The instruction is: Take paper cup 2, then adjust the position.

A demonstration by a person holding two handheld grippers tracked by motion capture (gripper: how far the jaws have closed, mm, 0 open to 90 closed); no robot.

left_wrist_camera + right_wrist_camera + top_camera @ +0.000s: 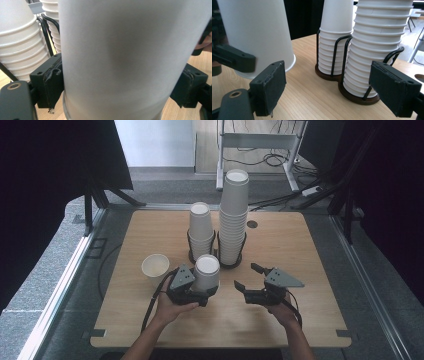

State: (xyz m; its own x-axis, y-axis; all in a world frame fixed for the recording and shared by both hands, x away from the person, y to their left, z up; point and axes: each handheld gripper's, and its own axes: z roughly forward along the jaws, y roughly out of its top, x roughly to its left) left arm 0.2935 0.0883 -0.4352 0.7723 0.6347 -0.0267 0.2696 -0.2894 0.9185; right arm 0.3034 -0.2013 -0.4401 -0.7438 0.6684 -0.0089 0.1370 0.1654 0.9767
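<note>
Inverted cup (207, 272) clamped in left claw (204, 295); holder (231, 261) stacked full.

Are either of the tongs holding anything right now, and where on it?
Left tongs clamp an upside-down cup by its side wall, near the rim end. Right tongs are open and hold nothing.
</note>
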